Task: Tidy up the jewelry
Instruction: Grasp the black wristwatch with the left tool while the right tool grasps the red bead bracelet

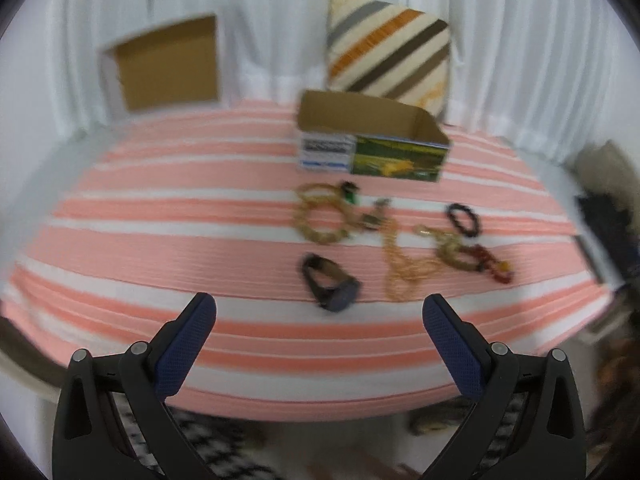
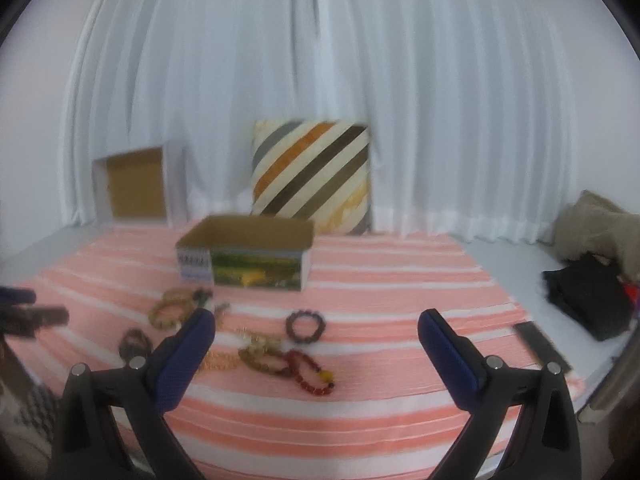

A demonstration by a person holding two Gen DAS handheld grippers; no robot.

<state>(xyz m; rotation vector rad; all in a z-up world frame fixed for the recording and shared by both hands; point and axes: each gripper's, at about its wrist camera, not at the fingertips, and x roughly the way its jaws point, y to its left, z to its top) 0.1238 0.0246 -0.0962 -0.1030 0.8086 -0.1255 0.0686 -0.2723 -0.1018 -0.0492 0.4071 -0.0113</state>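
Both tools are held above the near edge of a pink-and-white striped cloth spread over a flat surface; whether that is a bed or a worktop cannot be told. The left tool has its blue-padded fingers spread wide with nothing between them, and the right tool is likewise wide apart and empty.

The jewelry lies loose on the cloth, in front of an open cardboard box with a green printed side. Nearest the left tool is a dark watch-like band. Beyond it, a pair of yellowish beaded bracelets overlap each other just before the box. To their right, a thin golden chain necklace trails in loops toward the near side, meeting an olive beaded bracelet that touches a red beaded bracelet with a yellow bead. A dark beaded bracelet lies apart, further back on the right. A few small pieces between the yellowish bracelets and the chain are too blurred to identify.

Behind the box a cushion with diagonal brown, orange and grey stripes leans against a white curtain, and a shallow white-edged cardboard lid stands propped to its left. In the right wrist view, dark folded clothing lies off the cloth on the right.
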